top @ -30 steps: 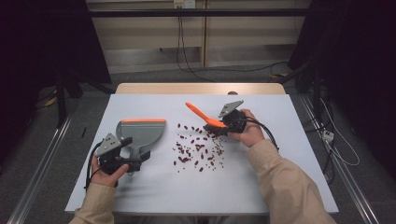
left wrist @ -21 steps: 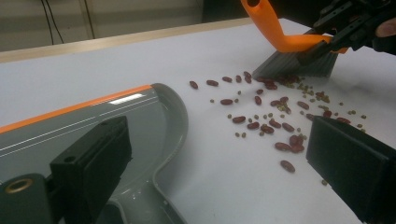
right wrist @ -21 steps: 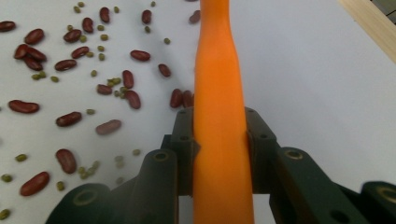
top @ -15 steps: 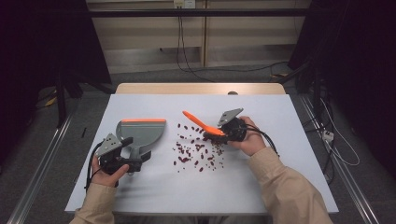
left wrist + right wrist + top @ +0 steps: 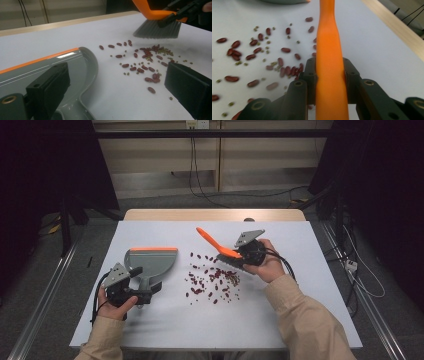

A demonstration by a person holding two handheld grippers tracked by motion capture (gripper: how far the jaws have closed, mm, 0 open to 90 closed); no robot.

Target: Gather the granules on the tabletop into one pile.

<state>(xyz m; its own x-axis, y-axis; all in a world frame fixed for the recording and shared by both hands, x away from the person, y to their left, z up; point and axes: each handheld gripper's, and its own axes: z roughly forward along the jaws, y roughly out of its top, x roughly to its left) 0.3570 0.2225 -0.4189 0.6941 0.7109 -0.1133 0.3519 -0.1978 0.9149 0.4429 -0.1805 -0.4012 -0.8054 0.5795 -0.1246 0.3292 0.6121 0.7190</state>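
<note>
The right gripper (image 5: 239,256) was clamped on the brush (image 5: 220,251) by its smooth orange plastic handle, grey bristles over the right edge of the beans (image 5: 212,279). These lay scattered mid-table, glossy red ovals among tiny green ones. The left gripper (image 5: 145,288) stood spread around the grey pan (image 5: 150,260) handle. Short, low strokes leftward toward the pan's orange lip would probably stop the beans rolling.
</note>
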